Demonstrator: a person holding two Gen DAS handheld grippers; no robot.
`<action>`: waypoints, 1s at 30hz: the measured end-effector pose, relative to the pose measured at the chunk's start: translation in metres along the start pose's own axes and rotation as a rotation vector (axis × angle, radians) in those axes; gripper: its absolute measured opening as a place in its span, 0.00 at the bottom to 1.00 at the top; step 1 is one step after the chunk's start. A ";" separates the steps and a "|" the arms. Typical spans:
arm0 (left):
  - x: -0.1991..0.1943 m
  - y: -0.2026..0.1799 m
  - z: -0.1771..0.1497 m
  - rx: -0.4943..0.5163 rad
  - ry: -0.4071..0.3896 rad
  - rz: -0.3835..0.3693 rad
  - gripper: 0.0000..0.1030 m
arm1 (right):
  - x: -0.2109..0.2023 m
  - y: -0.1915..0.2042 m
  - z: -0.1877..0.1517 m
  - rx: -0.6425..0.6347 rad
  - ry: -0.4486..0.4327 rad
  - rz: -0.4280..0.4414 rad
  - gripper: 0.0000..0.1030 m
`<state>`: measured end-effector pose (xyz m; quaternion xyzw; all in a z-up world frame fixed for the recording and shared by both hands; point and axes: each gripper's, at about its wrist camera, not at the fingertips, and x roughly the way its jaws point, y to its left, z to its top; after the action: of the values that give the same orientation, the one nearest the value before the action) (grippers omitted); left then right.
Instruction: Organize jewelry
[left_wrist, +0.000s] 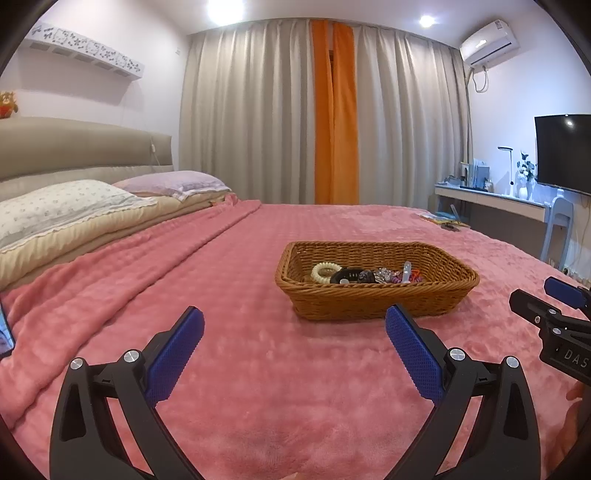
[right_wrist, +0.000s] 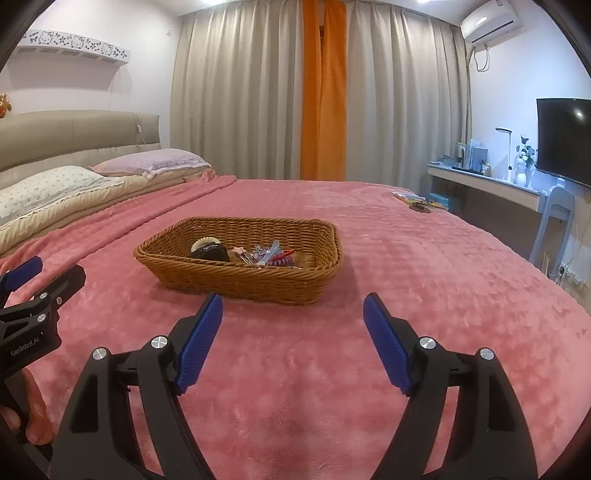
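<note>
A brown wicker basket (left_wrist: 373, 302) (right_wrist: 236, 284) rests on the pink blanket in the middle of the bed. Inside lie a cream coil hair tie (left_wrist: 324, 272), a black band (left_wrist: 345, 276) (right_wrist: 209, 253), sparkly pieces (left_wrist: 384, 275) (right_wrist: 258, 254), a pale blue clip (right_wrist: 271, 251) and a purple coil tie (right_wrist: 279, 263). My left gripper (left_wrist: 294, 317) hovers open, short of the basket's near left side, nothing between its blue pads. My right gripper (right_wrist: 293, 303) is open too, just before the basket's near right corner, holding nothing.
Pillows (left_wrist: 66, 208) and a beige headboard (left_wrist: 81, 147) line the left. Small flat items (right_wrist: 417, 201) lie near the bed's far right edge. A desk (right_wrist: 484, 186), pale chair (right_wrist: 552, 225) and dark screen (right_wrist: 563, 138) stand to the right. Curtains (left_wrist: 280, 110) hang behind.
</note>
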<state>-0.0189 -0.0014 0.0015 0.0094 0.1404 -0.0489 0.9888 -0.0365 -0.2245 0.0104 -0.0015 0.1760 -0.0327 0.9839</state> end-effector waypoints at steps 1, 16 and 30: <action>0.000 0.000 0.000 -0.001 0.001 0.000 0.93 | 0.000 0.000 0.000 0.001 0.001 0.000 0.72; 0.000 0.000 0.001 -0.001 0.002 0.000 0.93 | 0.001 -0.001 -0.001 -0.007 0.000 -0.001 0.72; 0.000 -0.002 -0.002 0.004 0.007 -0.002 0.93 | 0.002 -0.002 -0.002 -0.006 0.001 -0.005 0.72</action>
<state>-0.0198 -0.0033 0.0001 0.0113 0.1436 -0.0502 0.9883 -0.0357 -0.2268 0.0084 -0.0047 0.1765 -0.0349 0.9837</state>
